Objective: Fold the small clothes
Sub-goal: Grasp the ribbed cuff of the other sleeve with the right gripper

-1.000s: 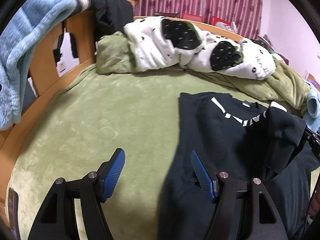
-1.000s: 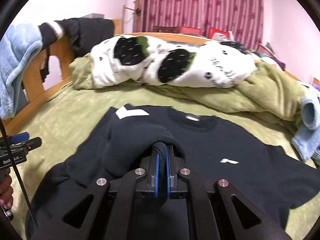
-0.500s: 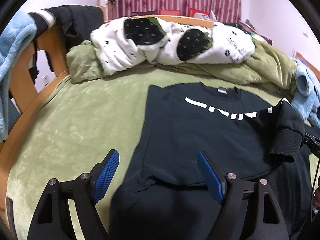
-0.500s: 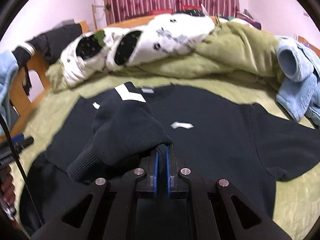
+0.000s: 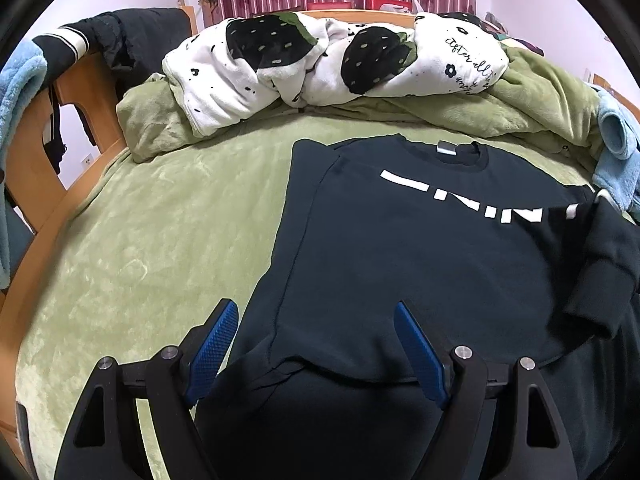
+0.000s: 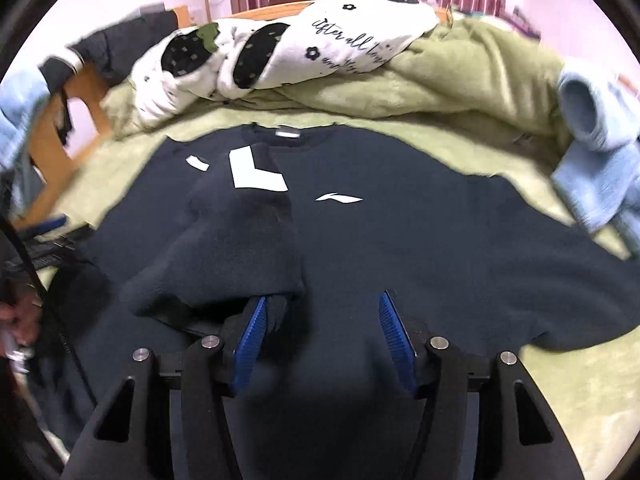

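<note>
We've got the dark navy sweatshirt with white lettering (image 5: 420,256) lying flat on the fuzzy green bedspread (image 5: 152,240), one sleeve (image 6: 240,248) folded over its chest. Our right gripper (image 6: 322,332) tilts down over it; its jaws have just been opening, the sleeve's cuff slack against the left pad. Our left gripper (image 5: 316,344) hangs wide apart above the sweatshirt's edge, holding nothing.
</note>
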`<state>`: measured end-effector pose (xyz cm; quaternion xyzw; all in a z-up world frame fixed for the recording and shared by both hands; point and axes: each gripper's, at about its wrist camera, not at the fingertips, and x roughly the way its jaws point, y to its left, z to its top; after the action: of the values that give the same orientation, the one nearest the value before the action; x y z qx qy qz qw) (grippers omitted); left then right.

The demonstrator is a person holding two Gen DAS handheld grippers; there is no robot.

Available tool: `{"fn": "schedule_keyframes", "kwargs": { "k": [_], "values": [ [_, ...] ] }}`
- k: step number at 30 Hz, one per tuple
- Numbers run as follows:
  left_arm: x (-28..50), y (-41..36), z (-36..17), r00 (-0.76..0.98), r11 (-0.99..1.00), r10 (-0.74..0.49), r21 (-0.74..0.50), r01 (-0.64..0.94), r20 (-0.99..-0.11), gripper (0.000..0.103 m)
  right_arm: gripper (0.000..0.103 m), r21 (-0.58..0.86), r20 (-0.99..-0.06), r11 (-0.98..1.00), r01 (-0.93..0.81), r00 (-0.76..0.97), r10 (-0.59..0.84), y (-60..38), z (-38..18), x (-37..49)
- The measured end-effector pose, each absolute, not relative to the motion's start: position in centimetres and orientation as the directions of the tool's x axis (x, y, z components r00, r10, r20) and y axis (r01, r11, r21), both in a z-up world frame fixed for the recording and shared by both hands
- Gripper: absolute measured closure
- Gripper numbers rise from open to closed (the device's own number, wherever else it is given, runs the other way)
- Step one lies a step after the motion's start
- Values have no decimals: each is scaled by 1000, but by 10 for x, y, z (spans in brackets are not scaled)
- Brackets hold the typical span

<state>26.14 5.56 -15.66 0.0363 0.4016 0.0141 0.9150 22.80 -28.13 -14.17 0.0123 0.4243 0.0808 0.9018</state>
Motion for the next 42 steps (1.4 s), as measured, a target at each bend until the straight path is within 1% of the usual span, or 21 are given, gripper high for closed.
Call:
{"fn": "schedule_keyframes", "kwargs": {
  "k": [1, 3, 4, 5, 7, 9, 12, 15, 19, 21, 24, 27, 30, 31, 32, 33, 34, 36, 37, 39, 42],
  "values": [
    [261, 56, -156, 678, 997, 52, 74, 4, -733, 24, 47, 94, -761, 986, -137, 629, 160, -281, -140, 226],
    [261, 56, -156, 681, 997, 54, 77, 3, -731, 24, 47, 16, -735, 992, -124, 671, 96, -274, -130, 220],
    [261, 56, -155, 683, 997, 52, 75, 4, -729, 24, 47, -29, -706, 992, -123, 705, 67, -271, -122, 214],
    [261, 56, -154, 684, 997, 50, 73, 4, -728, 24, 47, -42, -691, 990, -135, 720, 68, -270, -116, 210],
    [260, 56, -154, 685, 998, 47, 68, 3, -727, 24, 47, -46, -673, 989, -139, 736, 72, -270, -107, 206],
    [260, 56, -154, 686, 998, 48, 70, 4, -726, 24, 47, -17, -665, 992, -123, 743, 81, -269, -104, 204],
    [259, 56, -154, 686, 998, 49, 70, 3, -726, 24, 47, 10, -682, 985, -172, 720, 133, -251, -111, 207],
    [259, 59, -154, 687, 998, 52, 67, -5, -725, 24, 47, -21, -685, 973, -229, 713, 153, -222, -127, 206],
    [261, 66, -156, 682, 998, 55, 61, -14, -730, 24, 46, -22, -709, 951, -308, 675, 202, -189, -149, 211],
    [263, 68, -158, 678, 998, 56, 62, -16, -733, 24, 40, -62, -726, 944, -325, 663, 181, -175, -162, 215],
    [265, 70, -161, 672, 998, 57, 64, -14, -738, 24, 35, -133, -751, 935, -327, 650, 120, -165, -183, 220],
    [267, 69, -161, 673, 998, 60, 69, -12, -737, 24, 33, -157, -772, 947, -280, 633, 59, -173, -199, 228],
    [267, 69, -162, 674, 997, 67, 77, -15, -736, 24, 34, -190, -785, 959, -208, 619, -21, -185, -212, 241],
    [267, 69, -162, 676, 996, 73, 85, -15, -734, 24, 37, -180, -782, 964, -198, 623, -18, -189, -212, 244],
    [267, 68, -162, 678, 995, 80, 96, -14, -730, 24, 49, -176, -772, 969, -176, 635, -25, -194, -209, 245],
    [266, 67, -162, 683, 994, 89, 108, -15, -725, 24, 82, -193, -763, 969, -152, 645, -51, -198, -207, 246],
    [266, 66, -162, 686, 993, 93, 113, -16, -722, 24, 87, -216, -755, 969, -124, 650, -85, -203, -203, 247],
    [266, 66, -161, 688, 993, 94, 113, -18, -719, 24, 88, -144, -756, 982, -124, 654, -28, -219, -194, 248],
    [266, 65, -160, 689, 994, 95, 112, -20, -718, 24, 89, -123, -743, 986, -109, 669, -19, -230, -187, 246],
    [266, 66, -159, 693, 993, 99, 114, -24, -714, 24, 89, -120, -708, 991, -60, 705, -43, -248, -173, 245],
    [266, 66, -159, 699, 993, 106, 115, -34, -707, 24, 89, -50, -675, 999, 14, 737, -44, -285, -153, 244]
  ]
}}
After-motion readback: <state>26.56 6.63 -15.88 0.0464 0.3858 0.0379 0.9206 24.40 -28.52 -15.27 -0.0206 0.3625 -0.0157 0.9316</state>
